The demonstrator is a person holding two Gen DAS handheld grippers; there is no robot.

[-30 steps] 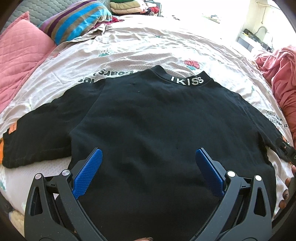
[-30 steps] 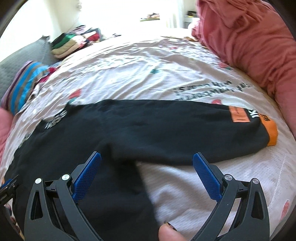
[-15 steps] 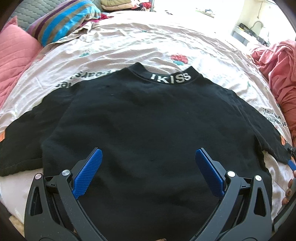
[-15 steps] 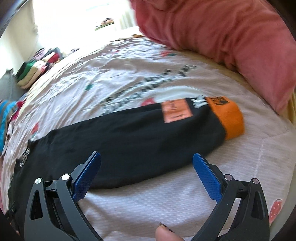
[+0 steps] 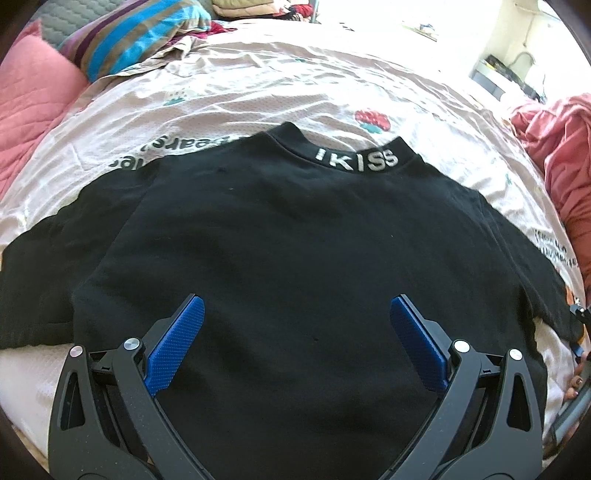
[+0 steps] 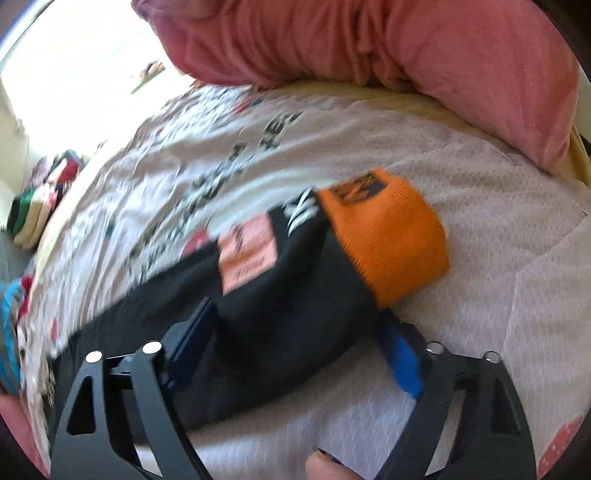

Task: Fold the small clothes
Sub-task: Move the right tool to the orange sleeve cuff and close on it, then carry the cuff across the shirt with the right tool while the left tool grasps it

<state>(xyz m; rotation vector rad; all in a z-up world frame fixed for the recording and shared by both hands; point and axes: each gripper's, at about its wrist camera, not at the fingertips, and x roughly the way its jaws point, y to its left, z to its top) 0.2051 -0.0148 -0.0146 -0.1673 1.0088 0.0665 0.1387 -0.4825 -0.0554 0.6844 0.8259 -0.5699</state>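
A black sweatshirt [image 5: 288, 243] with a white "IKISS" collar [image 5: 356, 160] lies flat on the bed, sleeves spread out to both sides. My left gripper [image 5: 293, 314] is open and hovers over the shirt's lower body. In the right wrist view, the shirt's right sleeve [image 6: 280, 325] ends in an orange cuff [image 6: 388, 236] with an orange patch [image 6: 247, 254] beside it. My right gripper [image 6: 299, 325] is open, its jaws straddling the sleeve just short of the cuff. This view is blurred.
The pale printed bedsheet [image 5: 280, 85] covers the bed. A pink blanket [image 6: 406, 48] is heaped at the right. A striped pillow [image 5: 136, 33] and a pink pillow [image 5: 33, 107] lie at the far left. Folded clothes [image 6: 37, 210] are stacked at the far end.
My right gripper has moved along the sleeve to its cuff end and dropped close over it. My left gripper has shifted slightly over the shirt body.
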